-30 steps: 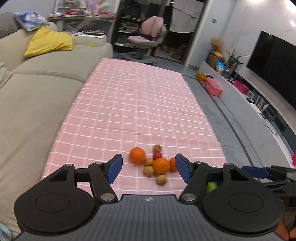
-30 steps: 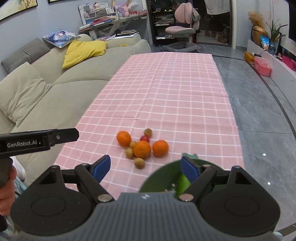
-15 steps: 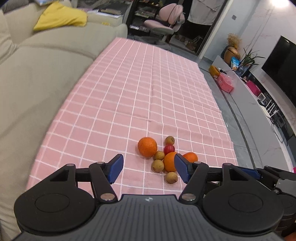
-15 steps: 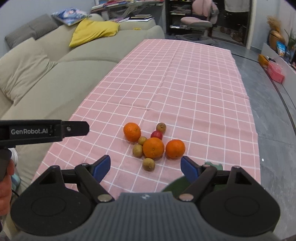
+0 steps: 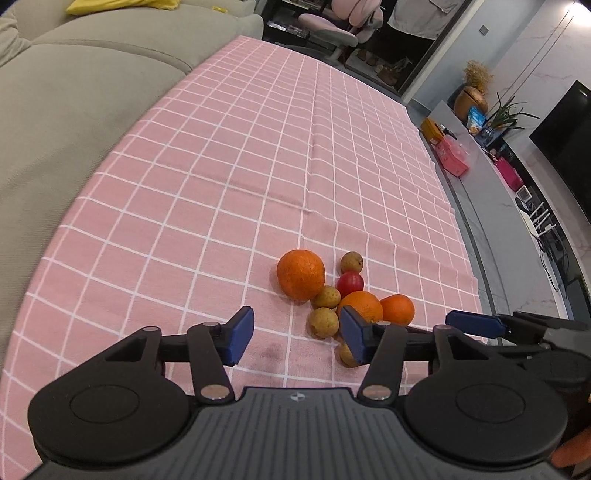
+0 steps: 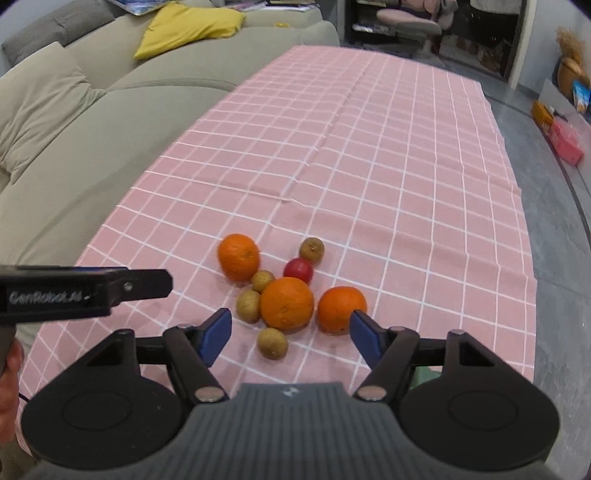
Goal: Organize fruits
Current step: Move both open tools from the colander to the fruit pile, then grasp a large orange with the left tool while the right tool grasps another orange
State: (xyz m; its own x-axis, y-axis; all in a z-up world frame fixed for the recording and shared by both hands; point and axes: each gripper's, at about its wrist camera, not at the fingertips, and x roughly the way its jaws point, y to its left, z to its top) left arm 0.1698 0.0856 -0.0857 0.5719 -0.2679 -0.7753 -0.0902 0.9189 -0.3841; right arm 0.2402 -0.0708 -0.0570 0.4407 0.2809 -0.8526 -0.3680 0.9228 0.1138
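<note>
A heap of fruit lies on the pink checked tablecloth (image 5: 258, 166): three oranges (image 6: 287, 308), one small red fruit (image 6: 298, 269) and several small brown fruits (image 6: 272, 342). My left gripper (image 5: 295, 328) hovers at the near side of the heap with its jaws closing. One brown fruit (image 5: 324, 322) shows in the gap by its right finger, untouched. My right gripper (image 6: 290, 328) hangs over the heap's near edge, jaws also closing. The middle orange and a brown fruit sit in its gap, and the pads touch neither.
A beige sofa (image 6: 74, 122) with a yellow cushion (image 6: 188, 26) runs along the table's left side. Grey floor (image 6: 554, 258) lies right of the cloth's edge. A sliver of a green bowl (image 6: 424, 374) peeks from under my right gripper. A hand (image 6: 7, 369) holds the left gripper.
Both grippers have come down and forward toward the fruit heap, and their jaws have narrowed. The green bowl has slipped almost out of the right wrist view.
</note>
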